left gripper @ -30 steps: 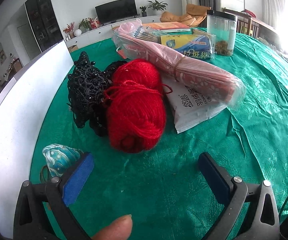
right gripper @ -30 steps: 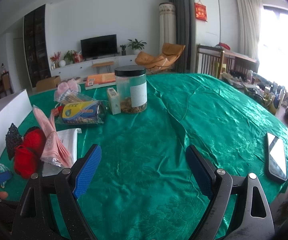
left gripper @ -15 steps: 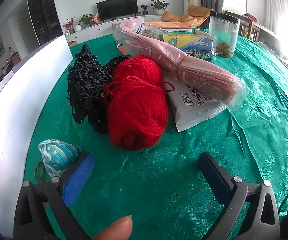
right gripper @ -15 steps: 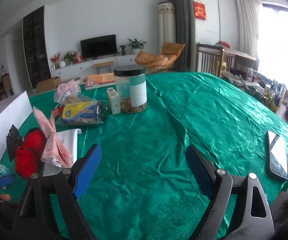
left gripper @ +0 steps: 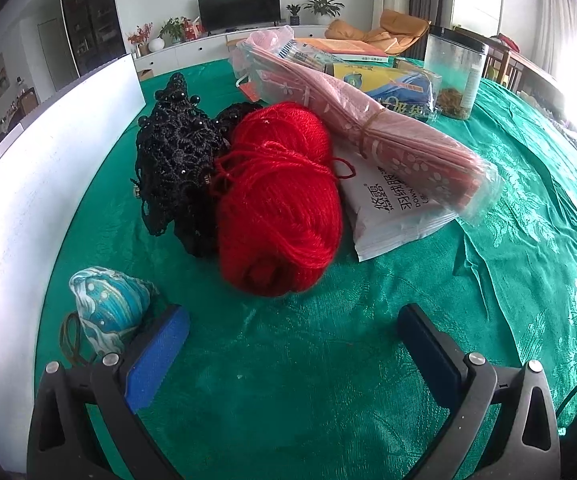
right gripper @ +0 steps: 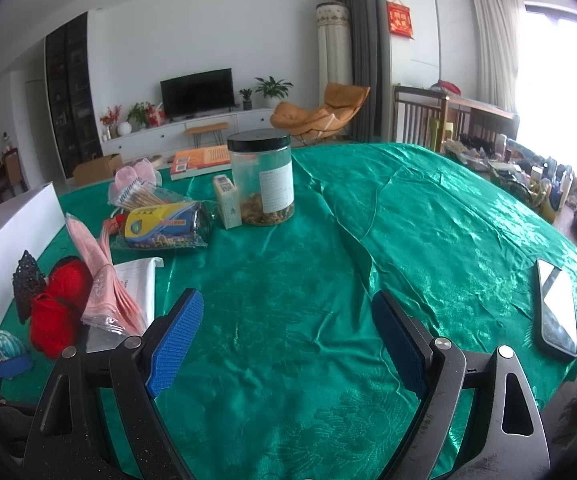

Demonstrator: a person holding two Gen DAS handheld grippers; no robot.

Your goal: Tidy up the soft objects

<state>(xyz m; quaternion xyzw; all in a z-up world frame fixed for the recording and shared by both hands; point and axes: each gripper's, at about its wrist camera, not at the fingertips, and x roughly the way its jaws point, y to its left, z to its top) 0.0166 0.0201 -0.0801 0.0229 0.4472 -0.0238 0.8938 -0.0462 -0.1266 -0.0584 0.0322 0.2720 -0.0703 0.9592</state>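
Hovering left gripper (left gripper: 292,336): fingers spreading wide, holding nothing, short of the red yarn (left gripper: 280,200).
Yarn surroundings: black lace (left gripper: 176,168) touching it; white box wall (left gripper: 28,184) bordering beyond.
Right gripper (right gripper: 288,340): gaping wide over bare green tablecloth (right gripper: 428,232).

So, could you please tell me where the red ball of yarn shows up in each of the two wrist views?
Left wrist view: the red ball of yarn fills the centre, just ahead of the open left hand-held gripper.
Right wrist view: the red ball of yarn is small at the far left edge, well away from the open right hand-held gripper.
Shared landmark: the black lace piece touches its left side in both.
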